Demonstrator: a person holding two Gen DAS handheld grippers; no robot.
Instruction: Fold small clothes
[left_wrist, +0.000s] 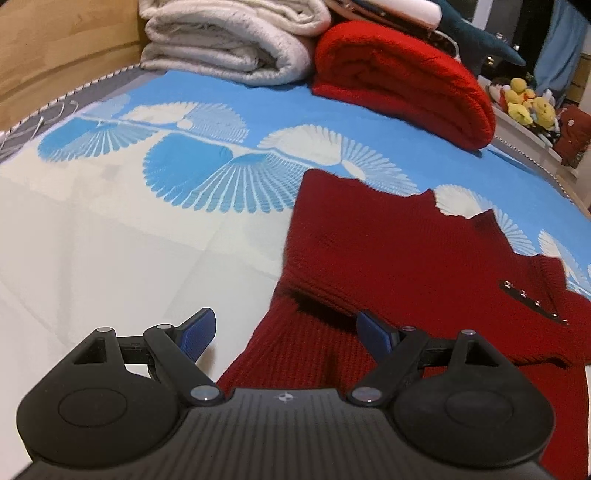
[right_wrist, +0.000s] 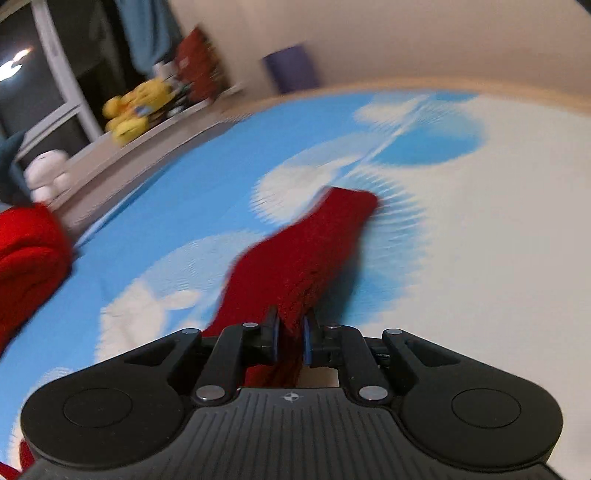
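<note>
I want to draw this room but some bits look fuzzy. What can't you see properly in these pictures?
- Right wrist view: yellow toys on the shelf, blurred by motion.
- Right wrist view: which part of the dark red sweater the right gripper pinches, blurred.
- Left wrist view: sweater's near edge, hidden under the left gripper.

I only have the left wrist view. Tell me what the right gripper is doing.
Observer: The right gripper is shut on a sleeve of the dark red sweater.
Operator: Say where that sleeve goes.
Observer: It stretches forward from the jaws, its cuff end lying on the blue and white bedspread.
Operator: Report how sharp that view is.
Observer: It is motion-blurred, so finer detail cannot be told.
Operator: Name what is off to its left.
Observer: A bright red folded blanket, and yellow plush toys on a shelf beyond the bed.
</note>
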